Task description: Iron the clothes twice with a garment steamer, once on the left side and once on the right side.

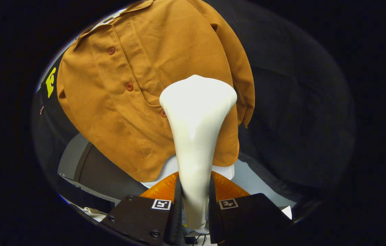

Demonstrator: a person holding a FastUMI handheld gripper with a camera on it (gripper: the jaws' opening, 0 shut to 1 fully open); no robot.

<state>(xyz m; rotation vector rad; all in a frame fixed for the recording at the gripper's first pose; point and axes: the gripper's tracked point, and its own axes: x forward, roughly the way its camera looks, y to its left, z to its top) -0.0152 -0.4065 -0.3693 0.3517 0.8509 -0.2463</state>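
Fingers (195,205) clamped on steamer (196,136), head against shirt (138,85).

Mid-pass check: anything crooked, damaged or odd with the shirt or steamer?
Nothing stands out. The gripper is shut on the white steamer, whose head sits against the brown shirt right of the button row. Shirt hangs buttoned, undamaged.

A black cloth wall (295,102) hangs behind the scene, falling in soft folds and taking up most of the background. Low down, a grey curved panel (77,160) with a darker face stands against the cloth. Nearby lies a pale grey-blue surface (251,181). The light is even and fairly bright, and the dark cloth reflects little.
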